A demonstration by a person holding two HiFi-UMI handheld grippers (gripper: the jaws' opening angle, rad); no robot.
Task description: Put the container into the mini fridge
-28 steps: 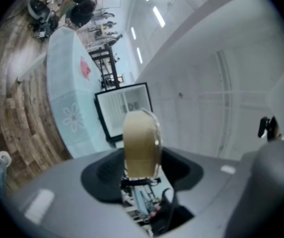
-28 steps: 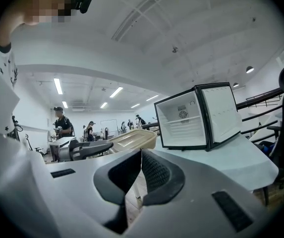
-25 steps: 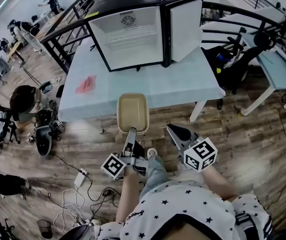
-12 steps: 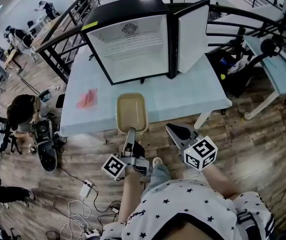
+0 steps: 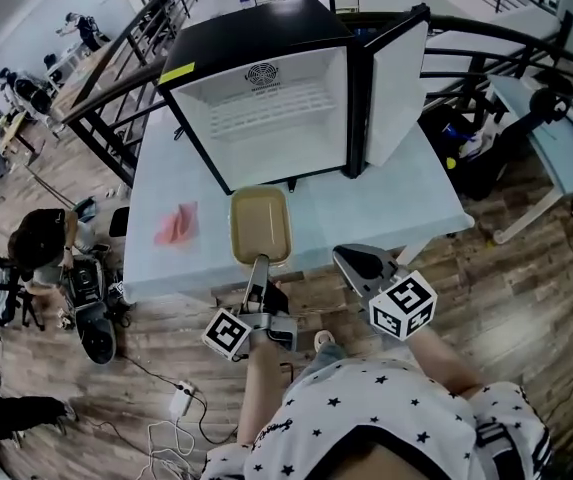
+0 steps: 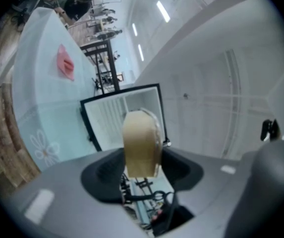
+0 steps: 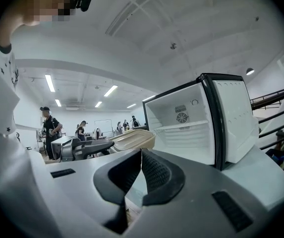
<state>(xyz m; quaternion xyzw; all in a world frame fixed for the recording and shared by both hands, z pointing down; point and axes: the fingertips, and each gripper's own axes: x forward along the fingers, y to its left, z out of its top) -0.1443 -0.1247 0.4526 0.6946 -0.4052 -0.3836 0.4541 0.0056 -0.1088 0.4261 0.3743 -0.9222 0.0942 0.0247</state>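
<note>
The left gripper [image 5: 259, 264] pinches the near rim of the tan container [image 5: 259, 220]. It carries the container roughly level beyond its jaws, just before the mini fridge [image 5: 278, 118] and facing the open cavity (presumably to slide it in). The right gripper [image 5: 354, 260], jaws pressed together and empty, hangs before the fridge's door [image 5: 396, 83].

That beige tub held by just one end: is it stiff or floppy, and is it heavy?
Probably stiff: the container juts out level from the left gripper, clamped at one end only, without sagging. Likely light, since it looks empty and thin-walled. It might tilt or slip, as the grip sits far from its middle.
</note>
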